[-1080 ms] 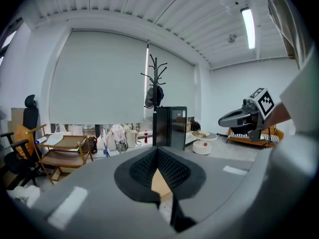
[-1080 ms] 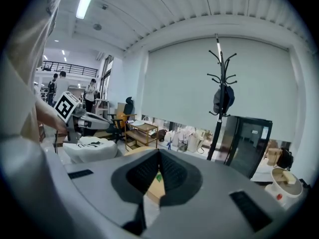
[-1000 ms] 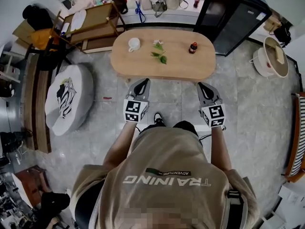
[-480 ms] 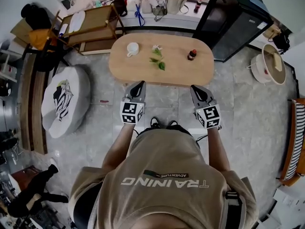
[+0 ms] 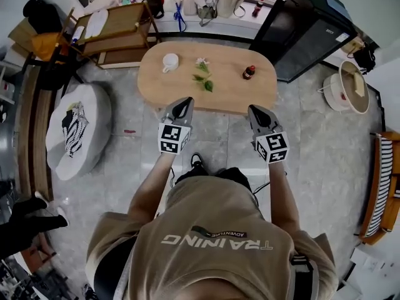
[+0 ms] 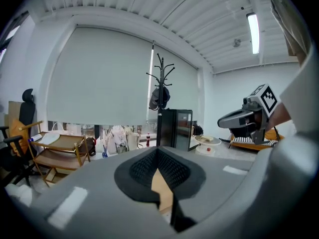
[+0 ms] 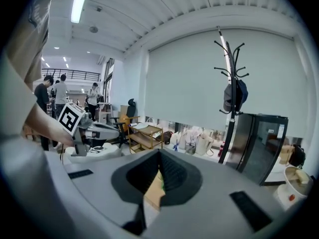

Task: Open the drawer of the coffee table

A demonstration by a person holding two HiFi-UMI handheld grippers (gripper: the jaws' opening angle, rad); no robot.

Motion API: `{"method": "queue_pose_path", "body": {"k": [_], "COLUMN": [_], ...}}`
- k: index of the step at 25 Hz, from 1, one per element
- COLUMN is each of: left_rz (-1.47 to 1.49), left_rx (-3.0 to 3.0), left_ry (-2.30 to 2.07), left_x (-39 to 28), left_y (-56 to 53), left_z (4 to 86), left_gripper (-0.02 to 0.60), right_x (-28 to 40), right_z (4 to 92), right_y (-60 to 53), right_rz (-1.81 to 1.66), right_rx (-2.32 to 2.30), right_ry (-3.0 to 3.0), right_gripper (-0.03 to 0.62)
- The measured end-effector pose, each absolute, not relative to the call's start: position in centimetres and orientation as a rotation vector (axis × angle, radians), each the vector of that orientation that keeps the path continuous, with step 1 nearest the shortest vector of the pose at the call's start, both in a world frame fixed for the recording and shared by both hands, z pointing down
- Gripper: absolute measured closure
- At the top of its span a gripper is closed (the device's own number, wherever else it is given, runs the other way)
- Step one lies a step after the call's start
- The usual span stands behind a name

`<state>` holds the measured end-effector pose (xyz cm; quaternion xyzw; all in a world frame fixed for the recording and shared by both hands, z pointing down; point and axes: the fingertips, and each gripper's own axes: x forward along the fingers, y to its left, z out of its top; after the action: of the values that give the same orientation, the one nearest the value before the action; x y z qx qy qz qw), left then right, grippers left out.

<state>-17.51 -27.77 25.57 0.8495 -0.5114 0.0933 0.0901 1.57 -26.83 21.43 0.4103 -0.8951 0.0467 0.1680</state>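
**Nearest.** The person stands on the tiled floor (image 5: 215,136) with both forearms held out ahead. The left tool (image 5: 184,105) and right tool (image 5: 257,112) are carried side by side and well apart. Both point at the bench (image 5: 231,95) and slightly downward. Each tool's own view shows its ribbed pads pressed together at the tips with nothing between them, so both are empty.

**Next out.** In the head view the tool tips line up with the near long edge of the bench. Whether they are over it or just short of it cannot be told. They appear to touch nothing.

**Bench top.** A white mug (image 5: 170,61) stands to the left, a sprig of leaves (image 5: 201,80) lies in the middle, and a small dark bottle (image 5: 249,73) stands to the right. All three are well apart.

**Task item.** The drawer shows in no view. It presumably sits under the top, hidden by the overhang. Which side it faces cannot be told.

**Judgement.** The step in hand is the approach, and the opening has not begun. To do it well:
- Lower one tool below the top's edge until the drawer front comes into view.
- Spread the jaws before reaching the pull, then close squarely on it.
- Draw straight back and level, since a skewed pull could jam the drawer or shake the mug and bottle.

**Farthest.** A dark cabinet (image 5: 306,30) stands beyond the bench.
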Motion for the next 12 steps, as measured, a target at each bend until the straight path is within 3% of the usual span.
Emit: {"method": "queue_pose_path", "body": {"k": [12], "left_rz": [0.191], "left_rx": [2.386], "left_ry": [-1.67], "left_x": [-15.9], "left_y": [-23.8], "left_z": [25.6], "left_gripper": [0.58], "right_x": [5.8], "right_z": [24.3], "right_y": [-22.9], "right_rz": [0.171], "right_rx": [1.252], "right_ry": [-2.522], "right_gripper": [0.589]}}
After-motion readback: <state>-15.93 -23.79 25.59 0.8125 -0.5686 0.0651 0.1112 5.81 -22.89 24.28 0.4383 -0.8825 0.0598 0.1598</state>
